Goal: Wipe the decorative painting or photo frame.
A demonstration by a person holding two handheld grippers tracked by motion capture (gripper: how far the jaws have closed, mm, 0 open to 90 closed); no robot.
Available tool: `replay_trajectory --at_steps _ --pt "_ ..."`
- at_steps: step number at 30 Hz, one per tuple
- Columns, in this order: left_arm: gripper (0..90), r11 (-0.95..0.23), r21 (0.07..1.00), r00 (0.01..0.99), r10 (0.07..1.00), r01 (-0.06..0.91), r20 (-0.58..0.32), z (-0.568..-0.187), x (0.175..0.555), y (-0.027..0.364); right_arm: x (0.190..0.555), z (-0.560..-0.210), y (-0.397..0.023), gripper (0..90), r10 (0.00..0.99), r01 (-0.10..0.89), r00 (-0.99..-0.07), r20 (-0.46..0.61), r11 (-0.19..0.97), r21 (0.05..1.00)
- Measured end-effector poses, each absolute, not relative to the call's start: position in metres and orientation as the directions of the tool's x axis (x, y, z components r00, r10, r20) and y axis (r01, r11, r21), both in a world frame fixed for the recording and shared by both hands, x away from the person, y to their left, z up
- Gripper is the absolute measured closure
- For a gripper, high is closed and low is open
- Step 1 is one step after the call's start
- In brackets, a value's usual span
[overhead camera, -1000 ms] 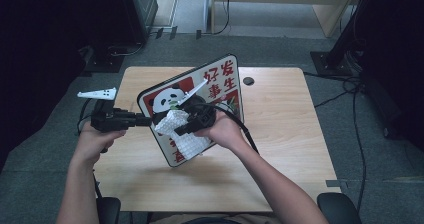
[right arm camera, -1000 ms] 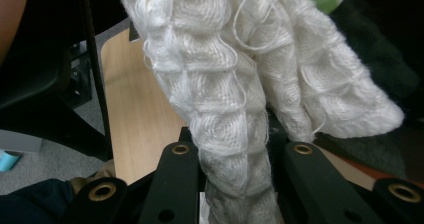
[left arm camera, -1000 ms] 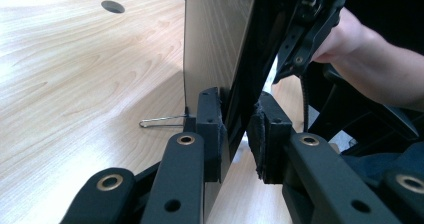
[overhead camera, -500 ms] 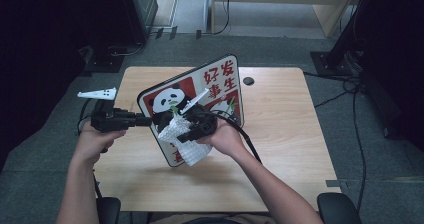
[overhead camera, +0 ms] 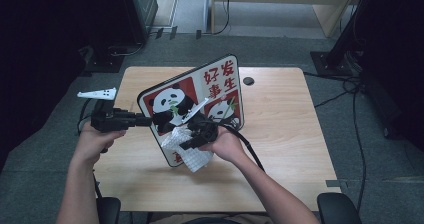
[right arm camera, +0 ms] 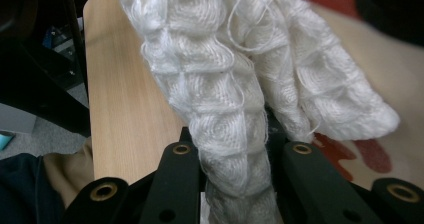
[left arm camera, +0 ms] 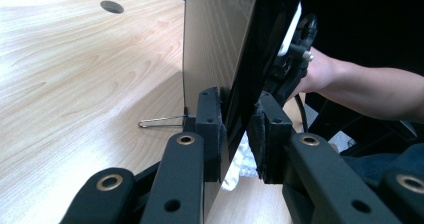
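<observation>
Over the pale wooden table [overhead camera: 300, 134], ringed by grey carpet and dark stands, the left gripper [overhead camera: 145, 120] pinches the propped panda board [overhead camera: 220, 84] by its edge. Left gripper view: pads clamped either side of the board's rim, cable hole [left arm camera: 112, 6] beyond. Right gripper view: right gripper [right arm camera: 235, 159] squeezed tight on the white waffle cloth [right arm camera: 225, 84], pressed against the board's face.

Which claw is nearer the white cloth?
Right. The right claw is shut on the white cloth, pressing it against the panda board. The left claw clamps the board's edge, beside the cloth.
</observation>
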State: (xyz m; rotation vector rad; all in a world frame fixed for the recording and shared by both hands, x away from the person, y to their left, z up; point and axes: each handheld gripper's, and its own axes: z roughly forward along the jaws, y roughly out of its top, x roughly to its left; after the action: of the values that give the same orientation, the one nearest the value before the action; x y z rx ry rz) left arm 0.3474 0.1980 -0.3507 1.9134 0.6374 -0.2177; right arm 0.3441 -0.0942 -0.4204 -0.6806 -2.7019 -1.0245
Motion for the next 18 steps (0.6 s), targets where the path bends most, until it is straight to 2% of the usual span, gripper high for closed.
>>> replay_trajectory --at_steps 18 --pt "76.2 -0.299 0.799 0.842 0.332 0.522 -0.426 -0.351 0.348 0.198 0.337 -0.451 -0.096 77.7 0.351 0.469 -0.883 0.311 0.682 0.561"
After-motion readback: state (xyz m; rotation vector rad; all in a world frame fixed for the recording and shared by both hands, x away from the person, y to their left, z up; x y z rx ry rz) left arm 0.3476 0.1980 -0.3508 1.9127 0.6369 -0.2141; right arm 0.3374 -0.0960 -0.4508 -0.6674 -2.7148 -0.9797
